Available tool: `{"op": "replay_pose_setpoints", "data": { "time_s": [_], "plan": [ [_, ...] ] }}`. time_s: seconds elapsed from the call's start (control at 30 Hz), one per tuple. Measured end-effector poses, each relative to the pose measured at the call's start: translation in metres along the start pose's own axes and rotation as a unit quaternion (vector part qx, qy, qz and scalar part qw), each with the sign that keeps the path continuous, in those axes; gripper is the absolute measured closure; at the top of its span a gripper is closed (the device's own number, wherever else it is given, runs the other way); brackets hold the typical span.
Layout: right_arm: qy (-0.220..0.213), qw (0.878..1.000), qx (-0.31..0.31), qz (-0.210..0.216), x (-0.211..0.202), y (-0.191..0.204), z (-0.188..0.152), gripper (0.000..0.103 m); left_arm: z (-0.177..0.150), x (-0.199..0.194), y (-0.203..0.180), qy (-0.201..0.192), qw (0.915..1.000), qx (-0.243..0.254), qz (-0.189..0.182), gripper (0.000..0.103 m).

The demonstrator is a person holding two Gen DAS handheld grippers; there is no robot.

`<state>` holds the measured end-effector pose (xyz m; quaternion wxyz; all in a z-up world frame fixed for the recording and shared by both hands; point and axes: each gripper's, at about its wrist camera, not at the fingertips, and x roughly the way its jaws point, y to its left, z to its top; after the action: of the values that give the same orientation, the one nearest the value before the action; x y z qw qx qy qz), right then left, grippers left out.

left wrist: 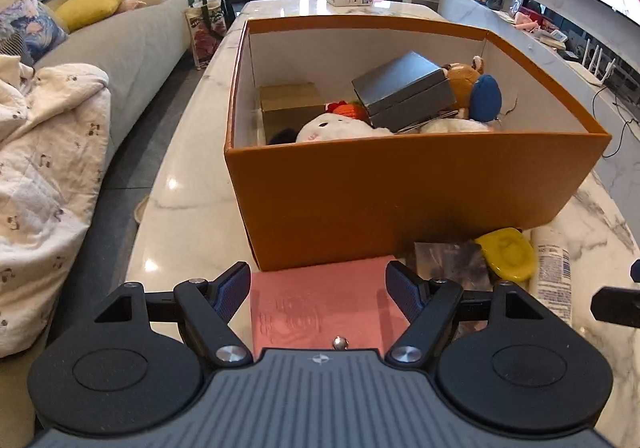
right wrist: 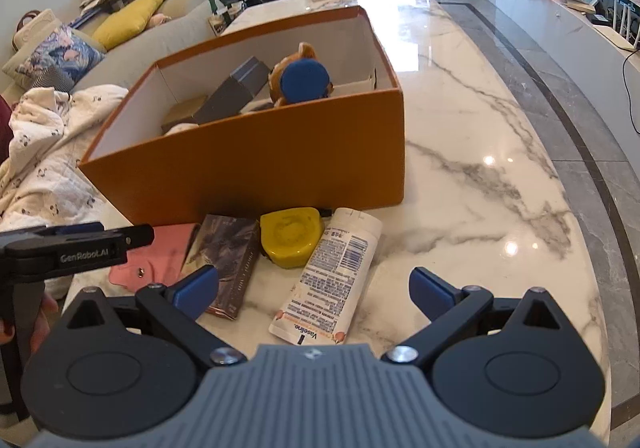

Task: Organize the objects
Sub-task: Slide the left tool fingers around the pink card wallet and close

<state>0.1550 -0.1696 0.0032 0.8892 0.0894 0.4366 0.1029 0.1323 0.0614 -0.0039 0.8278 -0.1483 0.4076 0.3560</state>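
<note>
Four loose items, a pink pouch (left wrist: 320, 300), dark booklet (right wrist: 228, 260), yellow case (right wrist: 291, 236) and Vaseline tube (right wrist: 332, 276), lie before the orange box (left wrist: 400, 199), while left gripper (left wrist: 318, 288) and right gripper (right wrist: 314, 288) hover spread apart, empty.

Pink pouch (left wrist: 320, 304): near end hidden under left tool (left wrist: 316, 294) body; in right wrist view partly behind left tool's arm. Dark booklet (left wrist: 448, 264): lower part behind tool finger (left wrist: 404, 294). White plush (left wrist: 336, 127) in orange box (left wrist: 400, 191): lower body hidden by front wall. Brown plush (right wrist: 298, 77): face covered by blue disc. Gold box (left wrist: 290, 105) bottom out of sight. Tube (right wrist: 332, 274): small print unreadable, cap end against box, unclear.
</note>
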Motion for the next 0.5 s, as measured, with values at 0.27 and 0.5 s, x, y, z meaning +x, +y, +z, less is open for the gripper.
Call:
{"op": "replay_pose_setpoints", "data": {
  "time_s": [0.27, 0.5],
  "plan": [
    [0.012, 1.000, -0.010, 0.012, 0.006, 0.005, 0.000, 0.002, 0.006, 0.021, 0.012, 0.026, 0.9990, -0.001, -0.035, 0.015],
    [0.013, 1.000, -0.003, 0.011, 0.006, 0.000, 0.000, 0.002, 0.005, 0.023, 0.021, 0.039, 0.9979, -0.010, -0.052, 0.011]
  ]
}}
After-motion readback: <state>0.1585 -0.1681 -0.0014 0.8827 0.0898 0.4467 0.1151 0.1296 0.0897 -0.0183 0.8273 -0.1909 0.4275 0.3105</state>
